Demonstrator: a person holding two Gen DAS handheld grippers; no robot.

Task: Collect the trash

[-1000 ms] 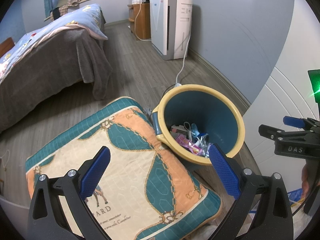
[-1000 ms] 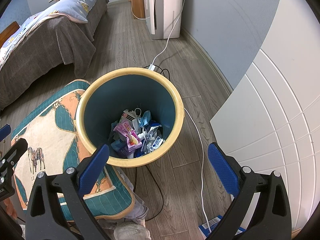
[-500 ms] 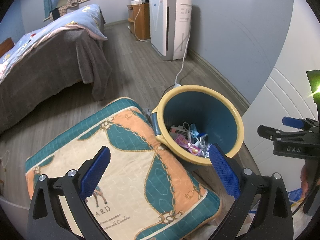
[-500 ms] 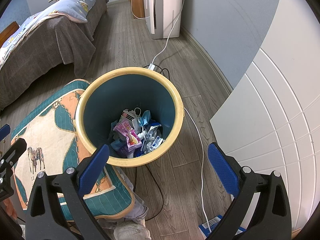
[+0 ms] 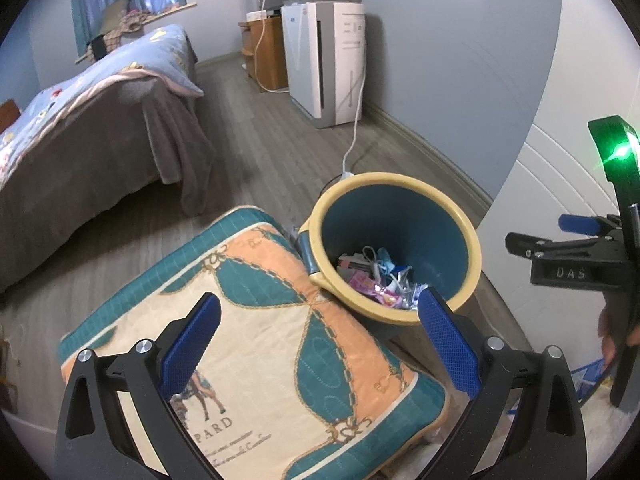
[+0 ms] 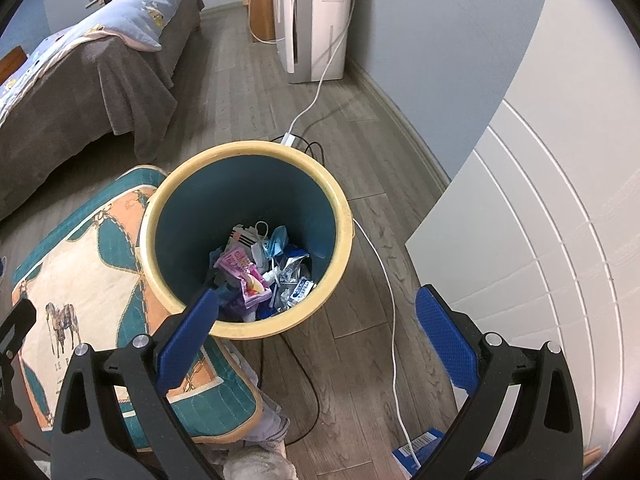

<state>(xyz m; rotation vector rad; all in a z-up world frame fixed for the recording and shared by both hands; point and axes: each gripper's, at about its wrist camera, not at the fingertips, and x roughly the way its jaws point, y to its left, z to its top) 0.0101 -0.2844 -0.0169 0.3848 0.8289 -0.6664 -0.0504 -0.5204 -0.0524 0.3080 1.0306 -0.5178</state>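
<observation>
A round bin (image 6: 344,236) with a yellow rim and teal inside stands on the wooden floor; it also shows in the left wrist view as the bin (image 5: 472,240). Several wrappers and scraps lie at its bottom, among them a pink packet (image 6: 244,272) and silver wrappers (image 6: 294,276). My right gripper (image 6: 316,340) hangs open and empty above the bin's near rim. My left gripper (image 5: 320,344) is open and empty over a patterned cushion (image 5: 256,320), left of the bin. The right gripper's body (image 5: 576,256) shows at the right edge of the left view.
The cushion (image 6: 80,280) touches the bin's left side. A white cable (image 6: 384,280) and a black cable (image 6: 300,364) run on the floor near the bin. A bed (image 5: 80,128) stands at left, a white appliance (image 5: 328,60) by the far wall, a white panelled door (image 6: 540,240) at right.
Both views shift only slightly; the bin sits a touch lower in the right wrist view. Both grippers stay open and empty.
</observation>
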